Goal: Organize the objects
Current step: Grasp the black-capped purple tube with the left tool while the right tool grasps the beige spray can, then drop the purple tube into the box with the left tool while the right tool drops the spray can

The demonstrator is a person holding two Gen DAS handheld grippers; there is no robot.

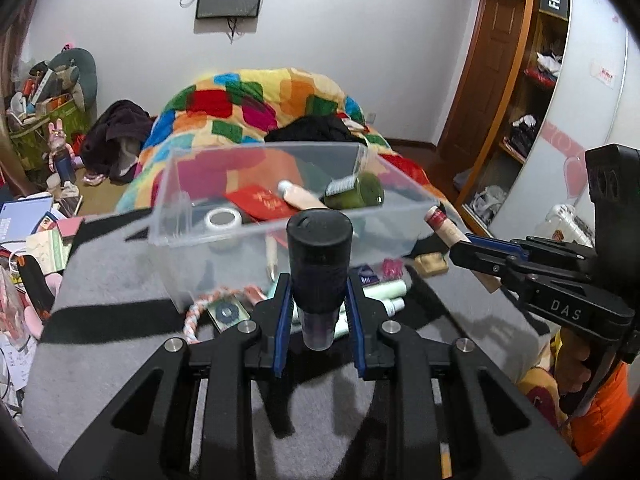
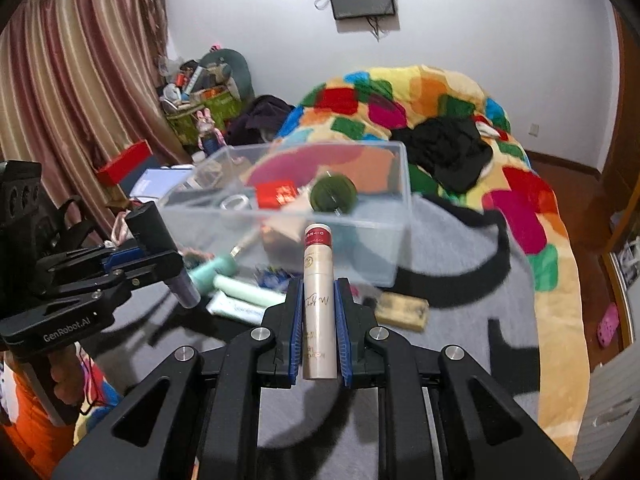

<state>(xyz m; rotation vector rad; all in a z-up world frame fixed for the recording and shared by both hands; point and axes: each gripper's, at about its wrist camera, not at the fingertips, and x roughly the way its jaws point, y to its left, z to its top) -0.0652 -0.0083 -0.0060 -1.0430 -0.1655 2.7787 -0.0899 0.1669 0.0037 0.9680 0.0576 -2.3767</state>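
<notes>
the grey blanket (image 1: 120, 360) spreads over the bed, and every place here is given from the clear plastic bin (image 1: 168, 216) standing on it. behind the bin rises the patchwork quilt (image 2: 440, 96) in bright colours, with black clothing (image 2: 444, 152) heaped on it.

inside the bin lie a red packet (image 1: 262, 204), a dark green jar (image 1: 360, 192) on its side, a pale pink tube (image 1: 300, 198) and a roll of white tape (image 1: 222, 218).

on the near side of the bin, loose on the blanket, lie mint green tubes (image 2: 244, 290), a tan block (image 2: 402, 310) and a pink and white braided rope (image 1: 196, 312).

the left gripper (image 1: 318, 312) hangs just before the bin's near wall, clenched on the black-capped bottle (image 1: 320, 264); the bottle stands upright between the blue pads, its cap above the fingertips and level with the bin's rim.

the right gripper (image 2: 318, 320) hangs before the bin's near right corner, clamped on the cream tube with a red cap (image 2: 318, 280); the tube runs lengthwise between the pads, red end jutting past the fingertips toward the bin wall.
</notes>
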